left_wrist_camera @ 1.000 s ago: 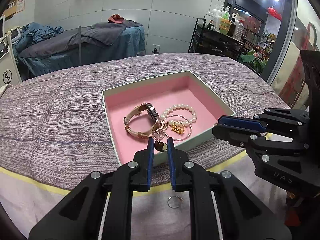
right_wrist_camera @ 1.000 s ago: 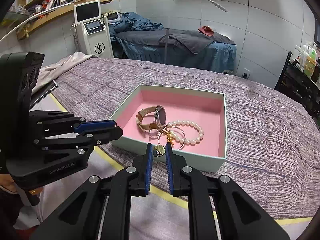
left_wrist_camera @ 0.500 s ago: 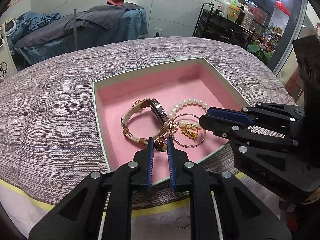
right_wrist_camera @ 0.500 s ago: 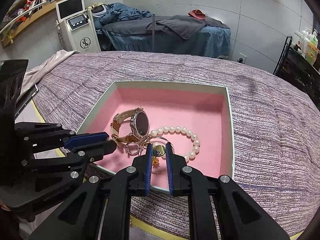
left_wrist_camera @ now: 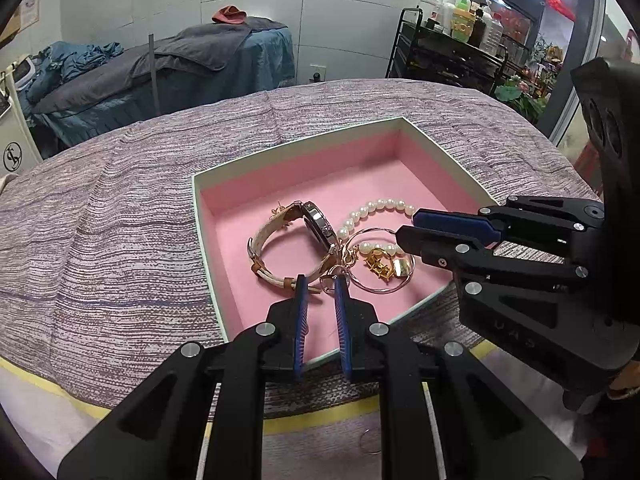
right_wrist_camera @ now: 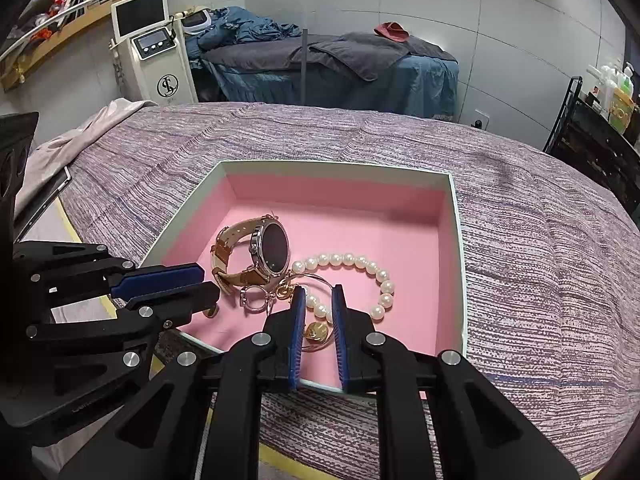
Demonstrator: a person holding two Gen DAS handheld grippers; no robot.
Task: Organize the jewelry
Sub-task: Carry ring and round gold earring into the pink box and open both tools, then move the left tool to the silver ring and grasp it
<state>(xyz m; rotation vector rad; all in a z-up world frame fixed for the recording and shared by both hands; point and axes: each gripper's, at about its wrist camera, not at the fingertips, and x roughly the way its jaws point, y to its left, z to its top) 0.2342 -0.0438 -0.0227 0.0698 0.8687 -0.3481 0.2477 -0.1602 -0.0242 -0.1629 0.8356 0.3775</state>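
A pale box with a pink lining (left_wrist_camera: pixel 280 156) (right_wrist_camera: pixel 454 216) sits on the purple bedspread. Inside lie a beige-strapped watch (left_wrist_camera: pixel 316 220) (right_wrist_camera: pixel 274 246), a pearl bracelet (left_wrist_camera: pixel 380 205) (right_wrist_camera: pixel 348 259), a thin hoop with gold charms (left_wrist_camera: pixel 380 266) and a small gold piece (right_wrist_camera: pixel 316 331). My left gripper (left_wrist_camera: pixel 319 280) hovers over the box's near edge, jaws slightly apart and empty, by a small ring (left_wrist_camera: pixel 330 278). My right gripper (right_wrist_camera: pixel 317 294) is slightly open and empty over the pearls and the gold piece. A loose ring (left_wrist_camera: pixel 370 442) lies on the sheet below the left gripper.
The purple bedspread (right_wrist_camera: pixel 540 248) covers the bed around the box, with a yellow-edged sheet (left_wrist_camera: pixel 52 392) at the near side. A massage bed with grey towels (right_wrist_camera: pixel 340 56), a white machine (right_wrist_camera: pixel 156 60) and a black trolley with bottles (left_wrist_camera: pixel 460 40) stand behind.
Both grippers moved forward over the box and let go of their small gold pieces. These now lie in the box and the jaws stand a little wider.
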